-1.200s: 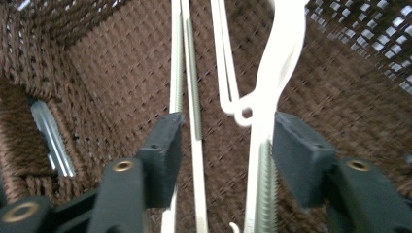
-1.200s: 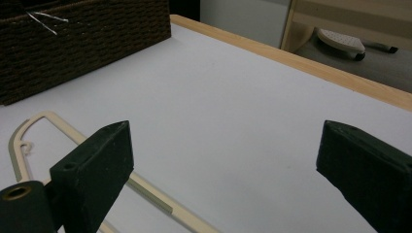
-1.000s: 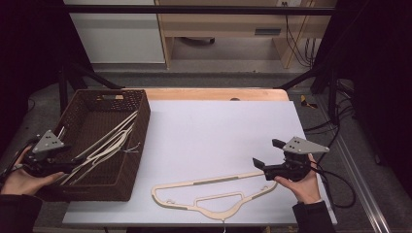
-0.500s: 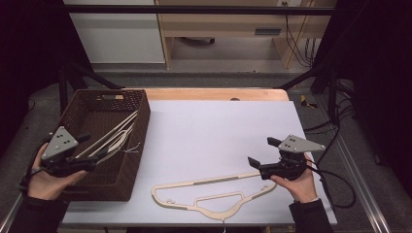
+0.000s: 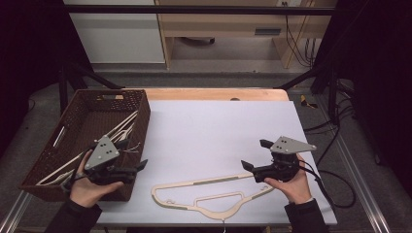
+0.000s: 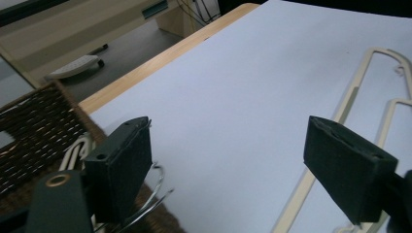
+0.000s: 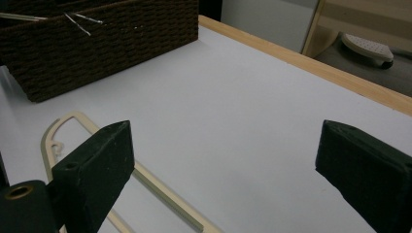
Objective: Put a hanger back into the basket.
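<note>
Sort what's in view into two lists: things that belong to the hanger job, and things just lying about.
Belongs to the job:
- cream plastic clothes hanger lying flat on the white table
- dark brown woven basket with more cream hangers inside
- left tongs, open, empty
- right tongs, open, empty

Just lying about:
- small yellow-and-black object on the floor, right of the table
- cables by the wooden bench

In the left gripper view, the cream hanger (image 6: 359, 87) runs off the right edge and disappears behind the right-hand jaw. In the high view, the basket's (image 5: 133, 104) lower left corner is hidden by the left tongs (image 5: 138, 167) and hand (image 5: 87, 187).
</note>
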Demonstrator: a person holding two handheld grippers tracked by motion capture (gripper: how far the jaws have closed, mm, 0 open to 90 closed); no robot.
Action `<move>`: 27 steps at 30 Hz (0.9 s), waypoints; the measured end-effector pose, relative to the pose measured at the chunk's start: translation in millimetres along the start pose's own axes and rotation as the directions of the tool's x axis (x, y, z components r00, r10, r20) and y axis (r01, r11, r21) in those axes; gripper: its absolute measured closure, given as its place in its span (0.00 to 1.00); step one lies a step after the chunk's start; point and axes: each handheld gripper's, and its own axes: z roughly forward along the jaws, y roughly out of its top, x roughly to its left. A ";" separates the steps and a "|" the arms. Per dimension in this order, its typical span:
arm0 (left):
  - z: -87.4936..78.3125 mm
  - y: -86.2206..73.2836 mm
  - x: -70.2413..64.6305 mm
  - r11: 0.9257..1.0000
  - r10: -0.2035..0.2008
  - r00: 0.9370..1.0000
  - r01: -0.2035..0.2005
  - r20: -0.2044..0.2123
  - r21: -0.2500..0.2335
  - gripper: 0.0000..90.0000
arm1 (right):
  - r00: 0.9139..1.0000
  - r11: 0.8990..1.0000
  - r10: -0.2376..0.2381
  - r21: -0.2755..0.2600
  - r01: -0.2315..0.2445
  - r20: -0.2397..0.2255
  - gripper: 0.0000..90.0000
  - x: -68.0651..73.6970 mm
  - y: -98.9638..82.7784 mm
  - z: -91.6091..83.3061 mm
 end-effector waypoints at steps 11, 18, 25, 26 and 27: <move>30.7 -6.2 -33.3 1.000 -0.009 0.994 0.009 0.109 -0.001 0.15 | 0.997 0.996 -0.053 0.066 0.056 -0.049 0.08 17.1 7.4 11.5; 43.2 -19.0 -39.3 0.999 -0.040 0.991 0.037 0.131 0.024 0.15 | 0.993 0.985 -0.081 0.142 0.093 -0.085 0.09 29.6 10.7 23.9; 45.2 -23.4 -39.6 0.999 -0.046 0.990 0.042 0.130 0.033 0.15 | 0.981 0.947 -0.130 0.276 0.167 -0.144 0.11 53.8 18.3 43.2; 44.9 -23.5 -39.7 0.999 -0.043 0.990 0.039 0.131 0.033 0.15 | 0.977 0.935 -0.146 0.299 0.189 -0.158 0.11 57.8 19.2 46.6; 44.6 -23.6 -39.8 0.999 -0.040 0.990 0.036 0.132 0.030 0.15 | 0.974 0.923 -0.155 0.326 0.203 -0.167 0.11 62.7 20.0 49.7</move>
